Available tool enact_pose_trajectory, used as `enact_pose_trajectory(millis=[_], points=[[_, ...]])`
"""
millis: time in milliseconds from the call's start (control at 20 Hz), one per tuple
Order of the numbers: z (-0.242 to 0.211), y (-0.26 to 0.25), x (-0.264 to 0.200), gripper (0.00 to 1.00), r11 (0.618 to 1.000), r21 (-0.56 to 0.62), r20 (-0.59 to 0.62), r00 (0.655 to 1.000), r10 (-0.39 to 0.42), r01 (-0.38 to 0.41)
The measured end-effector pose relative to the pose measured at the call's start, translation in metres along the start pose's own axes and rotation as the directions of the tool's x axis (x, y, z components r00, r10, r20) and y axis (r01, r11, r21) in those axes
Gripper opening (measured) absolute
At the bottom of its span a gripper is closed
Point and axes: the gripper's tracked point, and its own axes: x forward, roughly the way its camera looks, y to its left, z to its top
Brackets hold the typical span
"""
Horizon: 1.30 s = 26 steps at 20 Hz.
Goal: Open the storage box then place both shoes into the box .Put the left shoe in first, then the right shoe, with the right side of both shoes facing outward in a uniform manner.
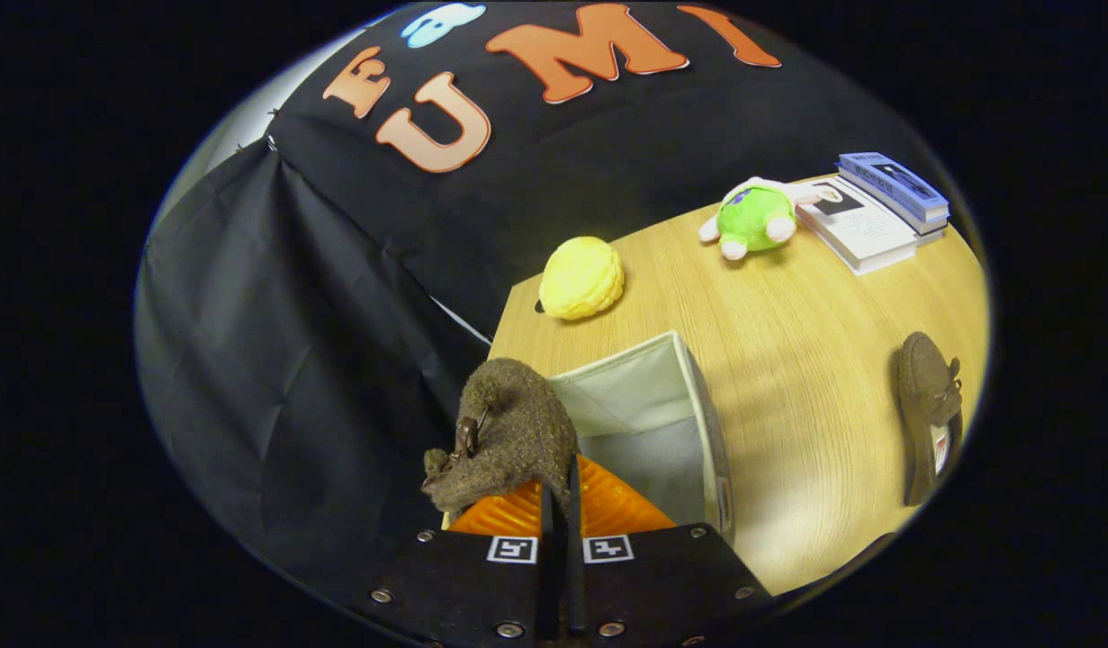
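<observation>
A fuzzy brown shoe [517, 432] hangs clamped in the fingers [572, 486] over the pale grey box [689, 396], a matching brown shoe [930, 409], yellow plush [581, 278] and green-and-white plush [754, 219] lying on the light wood-grain worktop [806, 378].

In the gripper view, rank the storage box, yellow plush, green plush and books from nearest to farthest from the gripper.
The gripper is shut on a brown shoe.
1. Storage box, open, just ahead of the fingers.
2. Yellow plush, beyond the box.
3. Green plush, farther back on the table.
4. Books, just past the green plush.
</observation>
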Motion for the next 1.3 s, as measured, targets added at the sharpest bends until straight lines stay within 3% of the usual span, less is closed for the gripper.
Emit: enact_pose_trajectory(millis=[350,550,650,750,800,900,1100,1300], points=[[-0.045,-0.01,0.034,0.05,0.993,0.103,-0.16,0.986,-0.047,0.064],[-0.069,-0.013,0.046,0.17,0.984,0.16,-0.28,0.959,-0.036,0.083],[-0.077,-0.002,0.043,0.27,0.984,0.173,-0.306,0.952,0.027,0.028],[-0.071,0.009,0.04,0.38,0.983,0.18,-0.294,0.951,0.092,-0.04],[-0.069,0.01,0.038,0.49,0.984,0.17,-0.286,0.953,0.104,-0.057],[-0.063,0.01,0.027,0.59,0.985,0.156,-0.26,0.959,0.116,-0.077],[-0.043,0.006,-0.002,0.65,0.977,0.134,-0.183,0.965,0.188,-0.165],[-0.013,-0.011,-0.035,0.76,0.982,0.051,-0.075,0.98,0.184,-0.181]])
